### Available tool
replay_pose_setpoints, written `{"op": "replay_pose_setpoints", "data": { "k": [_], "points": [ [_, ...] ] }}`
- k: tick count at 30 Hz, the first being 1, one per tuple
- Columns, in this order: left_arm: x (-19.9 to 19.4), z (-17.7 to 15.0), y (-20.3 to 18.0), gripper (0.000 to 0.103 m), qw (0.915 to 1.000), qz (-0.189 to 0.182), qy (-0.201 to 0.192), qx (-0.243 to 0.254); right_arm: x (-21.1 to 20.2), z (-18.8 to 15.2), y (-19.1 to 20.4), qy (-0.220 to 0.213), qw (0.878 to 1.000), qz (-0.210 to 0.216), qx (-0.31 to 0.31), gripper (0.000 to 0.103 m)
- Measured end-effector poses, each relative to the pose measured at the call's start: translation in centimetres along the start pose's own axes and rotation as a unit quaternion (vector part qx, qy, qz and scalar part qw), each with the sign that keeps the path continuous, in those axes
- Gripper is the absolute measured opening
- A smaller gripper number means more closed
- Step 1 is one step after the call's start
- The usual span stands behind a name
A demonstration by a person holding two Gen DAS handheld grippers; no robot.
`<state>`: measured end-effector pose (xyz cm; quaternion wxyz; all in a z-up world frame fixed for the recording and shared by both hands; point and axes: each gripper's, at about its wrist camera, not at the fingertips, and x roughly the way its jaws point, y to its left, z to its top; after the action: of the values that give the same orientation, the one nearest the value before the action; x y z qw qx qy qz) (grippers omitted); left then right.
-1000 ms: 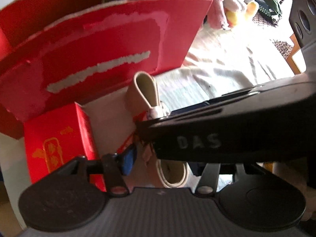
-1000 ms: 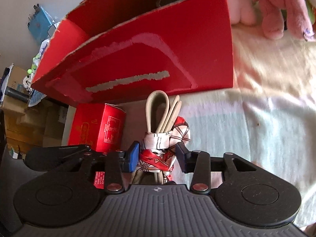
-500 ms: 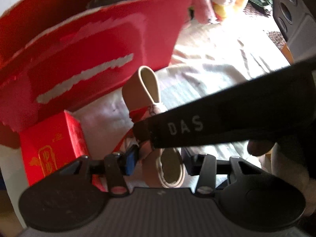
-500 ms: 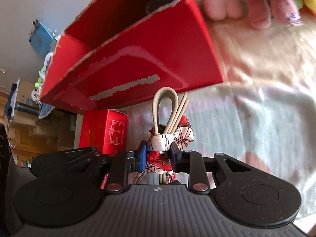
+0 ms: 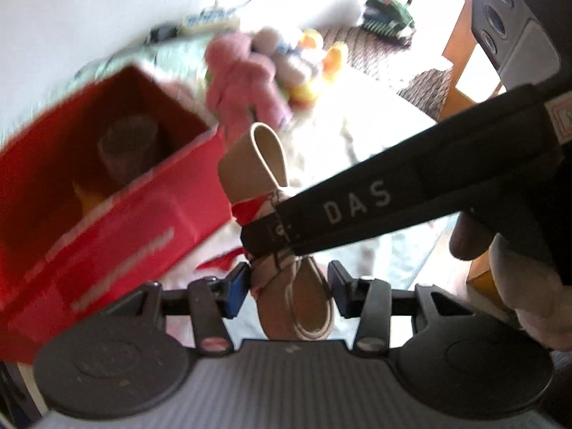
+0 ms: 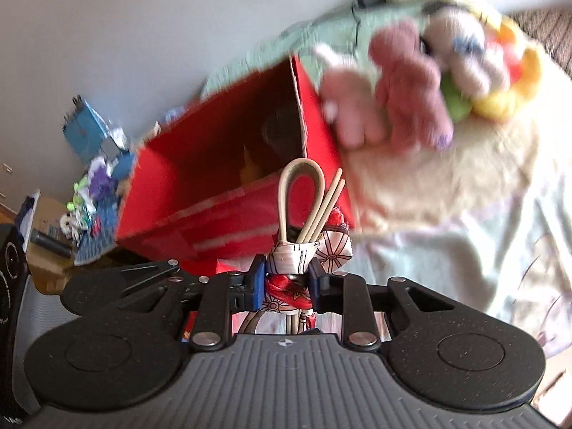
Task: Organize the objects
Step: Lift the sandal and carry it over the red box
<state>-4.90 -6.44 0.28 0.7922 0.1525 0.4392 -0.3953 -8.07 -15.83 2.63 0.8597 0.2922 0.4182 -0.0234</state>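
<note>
A: Where was the bundle [image 6: 291,250], and what could have gone wrong?

B: It hung in the air just short of the red box [image 6: 228,186]. The right claw [image 6: 287,280] was clamped on its cloth wrap; the left claw [image 5: 287,286] stood around the lower loop, its left pad touching and its right pad apart. I judged the loose sticks could slip out, or the loop catch the box's rim.

A: And the count?

B: Two claws, one bundle, one box with a dark round thing inside, then several soft toys [image 6: 411,107] on the bed [image 6: 464,250], too blurred to number.
</note>
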Motion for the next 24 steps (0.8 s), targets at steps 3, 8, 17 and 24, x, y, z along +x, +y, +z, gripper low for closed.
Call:
{"op": "replay_pose_setpoints", "data": {
  "k": [3, 8, 17, 24],
  "points": [
    [-2.3, 1.7, 0.7, 0.047, 0.9994, -0.004, -0.032, 0.011, -1.5, 1.4, 0.7, -0.034, 0.999, 0.007, -0.013, 0.026],
    [-6.3, 3.5, 1.3, 0.047, 0.9960, 0.006, -0.087, 0.016, -2.7, 4.1, 2.9, -0.083, 0.994, 0.023, -0.060, 0.026],
    [-9.8, 7.6, 7.0, 0.046, 0.9848, 0.078, -0.154, -0.023, 0.7, 9.1, 7.8, -0.093, 0.983, 0.085, -0.134, 0.025],
    [-9.7, 8.0, 12.7, 0.045, 0.9779, 0.107, -0.150, -0.099, 6.7, 10.9, 10.0, -0.044, 0.983, 0.098, -0.146, 0.023]
  ]
}}
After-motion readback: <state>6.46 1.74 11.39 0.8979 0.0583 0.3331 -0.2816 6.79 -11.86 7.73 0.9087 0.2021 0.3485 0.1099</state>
